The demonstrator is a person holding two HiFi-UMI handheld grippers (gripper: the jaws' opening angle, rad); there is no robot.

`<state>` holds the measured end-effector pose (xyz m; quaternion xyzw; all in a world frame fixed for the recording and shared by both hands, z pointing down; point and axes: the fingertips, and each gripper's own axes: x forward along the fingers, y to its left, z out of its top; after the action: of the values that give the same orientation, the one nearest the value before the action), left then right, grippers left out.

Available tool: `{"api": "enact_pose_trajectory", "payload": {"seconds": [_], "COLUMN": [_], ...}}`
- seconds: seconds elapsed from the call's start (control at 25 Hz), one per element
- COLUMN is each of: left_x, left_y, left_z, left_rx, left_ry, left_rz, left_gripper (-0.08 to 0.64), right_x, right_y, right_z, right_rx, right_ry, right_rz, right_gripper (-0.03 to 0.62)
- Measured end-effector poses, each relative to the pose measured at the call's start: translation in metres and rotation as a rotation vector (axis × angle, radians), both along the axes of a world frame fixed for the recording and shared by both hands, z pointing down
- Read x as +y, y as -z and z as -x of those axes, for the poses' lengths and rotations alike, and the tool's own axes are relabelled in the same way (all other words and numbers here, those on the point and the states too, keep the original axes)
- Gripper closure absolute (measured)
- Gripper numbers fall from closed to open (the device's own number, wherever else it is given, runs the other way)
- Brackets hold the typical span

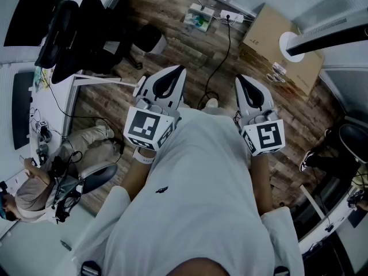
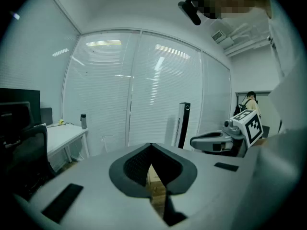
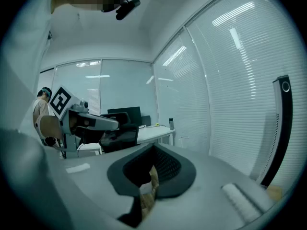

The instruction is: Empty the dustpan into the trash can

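Note:
No dustpan and no trash can show in any view. In the head view my left gripper [image 1: 179,69] and my right gripper [image 1: 238,78] are held side by side in front of the person's white shirt, above a wooden floor [image 1: 190,45]. Both point forward and slightly down. The left gripper [image 2: 151,145] has its jaws shut with nothing between them, and only floor shows behind the tips. The right gripper [image 3: 153,147] is likewise shut and holds nothing. Each gripper view also shows the other gripper off to the side.
A cardboard box [image 1: 282,48] stands ahead on the right, with a power strip [image 1: 232,16] and a cable near it. A black office chair [image 1: 98,27] and a white desk [image 1: 23,114] are on the left. A seated person [image 1: 34,183] is at lower left. A black tower fan [image 2: 183,124] stands by the glass wall.

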<state>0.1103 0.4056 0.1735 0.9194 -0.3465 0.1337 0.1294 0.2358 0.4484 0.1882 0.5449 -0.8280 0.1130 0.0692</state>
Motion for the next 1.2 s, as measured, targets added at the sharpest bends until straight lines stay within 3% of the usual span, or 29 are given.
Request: {"api": "enact_pose_trajectory", "payload": {"seconds": [0.24, 0.44, 0.56, 0.76, 1.0, 1.2], "left_x": [0.008, 0.014, 0.018, 0.029, 0.035, 0.033], "left_y": [0.000, -0.001, -0.001, -0.001, 0.002, -0.005], "left_z": [0.003, -0.007, -0.014, -0.027, -0.030, -0.025], "left_rx": [0.010, 0.011, 0.000, -0.026, -0.041, -0.043], "left_ry": [0.007, 0.013, 0.001, -0.020, -0.009, 0.003], "left_rz": [0.001, 0.008, 0.004, -0.008, -0.006, 0.020], "left_gripper": [0.552, 0.552, 0.552, 0.552, 0.552, 0.552], "right_x": [-0.003, 0.000, 0.007, 0.027, 0.035, 0.032], "right_y": [-0.001, 0.000, -0.006, -0.005, -0.019, -0.018], "right_z": [0.003, -0.017, -0.030, -0.028, -0.037, -0.035], "right_rx": [0.012, -0.078, -0.018, -0.012, 0.034, 0.040], "right_ry": [-0.008, -0.060, -0.113, -0.029, -0.032, -0.033], "right_rz": [0.019, 0.024, 0.041, 0.015, 0.074, 0.071], "right_gripper": [0.585, 0.584, 0.584, 0.584, 0.583, 0.581]}}
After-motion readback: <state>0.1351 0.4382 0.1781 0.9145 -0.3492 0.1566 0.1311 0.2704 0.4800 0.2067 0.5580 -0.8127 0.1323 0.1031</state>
